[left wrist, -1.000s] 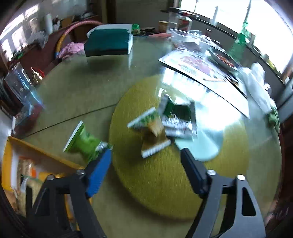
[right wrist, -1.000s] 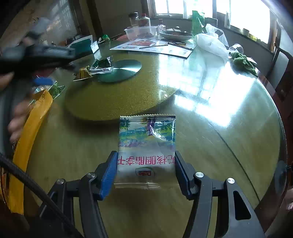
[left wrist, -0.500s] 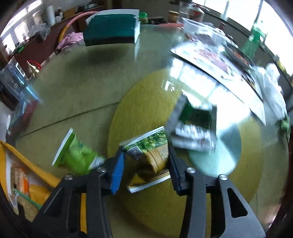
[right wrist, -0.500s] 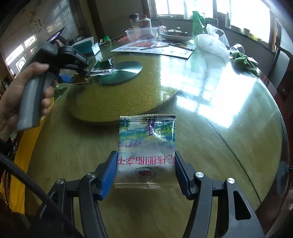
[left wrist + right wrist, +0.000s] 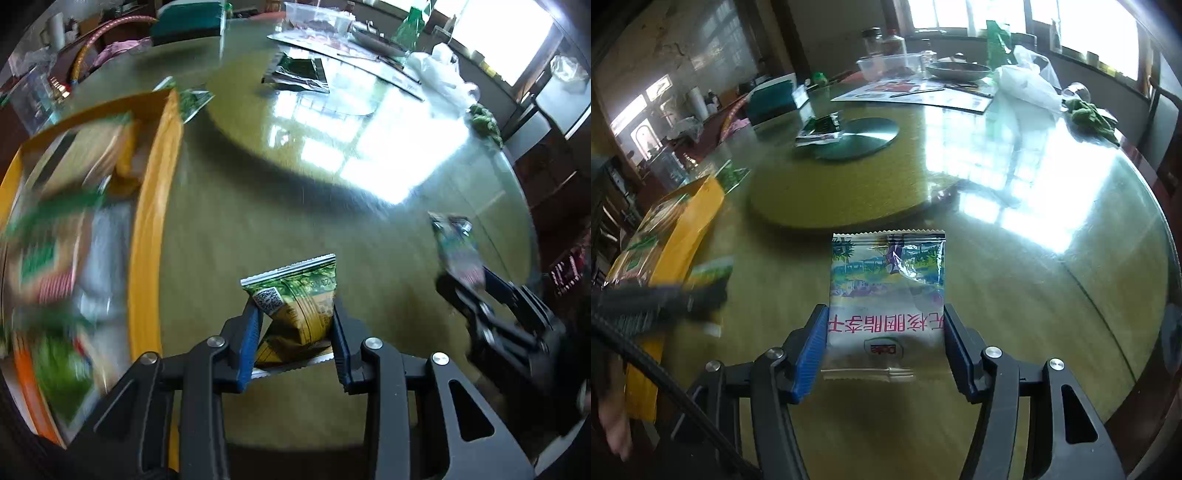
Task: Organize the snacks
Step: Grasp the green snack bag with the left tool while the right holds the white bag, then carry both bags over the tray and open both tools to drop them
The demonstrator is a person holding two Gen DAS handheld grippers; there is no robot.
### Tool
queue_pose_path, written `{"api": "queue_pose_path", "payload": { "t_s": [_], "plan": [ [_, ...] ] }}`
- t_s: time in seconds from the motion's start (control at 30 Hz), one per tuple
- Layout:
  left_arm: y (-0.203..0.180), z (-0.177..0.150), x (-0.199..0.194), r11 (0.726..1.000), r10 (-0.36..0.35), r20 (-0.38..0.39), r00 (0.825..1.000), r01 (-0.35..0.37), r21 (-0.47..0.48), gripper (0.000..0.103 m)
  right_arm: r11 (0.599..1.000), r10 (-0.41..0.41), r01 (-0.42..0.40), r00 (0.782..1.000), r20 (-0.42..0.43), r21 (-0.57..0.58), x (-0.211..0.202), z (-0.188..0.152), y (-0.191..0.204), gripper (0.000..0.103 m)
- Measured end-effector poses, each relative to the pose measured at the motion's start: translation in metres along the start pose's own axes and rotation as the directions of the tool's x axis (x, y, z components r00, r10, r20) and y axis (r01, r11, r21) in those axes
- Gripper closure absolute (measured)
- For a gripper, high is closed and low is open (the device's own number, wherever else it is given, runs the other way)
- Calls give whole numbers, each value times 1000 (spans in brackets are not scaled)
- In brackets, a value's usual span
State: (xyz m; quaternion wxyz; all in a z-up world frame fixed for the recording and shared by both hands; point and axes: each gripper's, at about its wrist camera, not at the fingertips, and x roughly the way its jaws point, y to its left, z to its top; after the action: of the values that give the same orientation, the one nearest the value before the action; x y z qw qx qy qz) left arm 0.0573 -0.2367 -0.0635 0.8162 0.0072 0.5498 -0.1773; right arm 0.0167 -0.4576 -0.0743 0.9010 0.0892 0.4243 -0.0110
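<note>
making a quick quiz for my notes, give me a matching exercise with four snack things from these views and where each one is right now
Things:
1. green and yellow snack packet
2. white packet with pink writing
3. dark green packet
4. yellow box

Places:
A. on the round turntable, beside its metal centre disc
B. between the fingers of the right hand-held gripper
C. at the left edge of the table, with snacks already inside
D. between the fingers of the left hand-held gripper

Pairs: 1-D, 2-B, 3-A, 4-C
</note>
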Motion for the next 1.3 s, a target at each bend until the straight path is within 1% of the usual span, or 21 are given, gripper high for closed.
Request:
{"api": "queue_pose_path", "payload": {
  "t_s": [0.07,0.1,0.17,0.23,0.33,0.4,0.47,0.57,0.67,0.77,0.87,0.9,1.0,1.07,1.1,1.2,1.3],
  "plan": [
    [4,-15,-11,999,-11,42,999,12,-35,66,1000,13,-13,1000,-1,-2,-2,-3,3,44],
    [7,-21,-15,997,-41,53,998,44,-59,66,1000,22,-22,1000,-2,1,-3,-4,4,44],
    [8,-29,-21,994,-80,62,995,85,-74,66,999,41,-41,999,-3,7,-5,-7,6,45],
    [7,-33,-24,992,-92,82,992,98,-74,66,997,69,-69,998,5,18,-6,-10,8,45],
    [6,-38,-28,994,-87,101,991,93,-56,66,995,88,-89,996,14,40,-7,-13,10,45],
    [8,-41,-36,993,-104,119,987,110,-48,66,989,132,-132,991,12,62,-8,-13,12,45],
    [13,-43,-47,988,-134,135,982,143,-56,66,985,154,-155,988,25,72,-12,-13,17,45],
    [29,-48,-71,977,-182,168,969,198,-79,66,979,191,-194,980,60,55,-26,-12,35,45],
    [53,-55,-104,971,-186,230,955,214,-105,66,964,263,-265,962,76,20,-38,-9,57,45],
    [83,-65,-133,970,-151,280,948,197,-142,66,941,339,-338,937,83,-32,-50,-6,86,45],
    [115,-75,-156,972,-68,327,943,136,-190,66,911,407,-399,911,65,-104,-58,-4,122,45],
    [124,-78,-161,973,-40,334,942,113,-203,66,896,432,-423,900,51,-133,-59,-3,138,45],
    [152,-84,-164,963,36,333,942,56,-263,66,863,477,-469,879,-1,-188,-55,-2,174,45],
    [167,-87,-161,955,79,321,944,20,-296,66,827,516,-514,855,-55,-229,-46,-2,204,45],
    [175,-88,-158,949,92,313,945,12,-315,66,818,520,-521,851,-72,-244,-41,-2,214,45],
    [191,-96,-151,938,116,290,950,-8,-348,66,803,513,-525,850,-123,-281,-25,-4,244,45],
    [202,-101,-138,928,147,260,954,-43,-369,66,801,484,-506,862,-151,-320,-11,-10,264,45]
  ]
}}
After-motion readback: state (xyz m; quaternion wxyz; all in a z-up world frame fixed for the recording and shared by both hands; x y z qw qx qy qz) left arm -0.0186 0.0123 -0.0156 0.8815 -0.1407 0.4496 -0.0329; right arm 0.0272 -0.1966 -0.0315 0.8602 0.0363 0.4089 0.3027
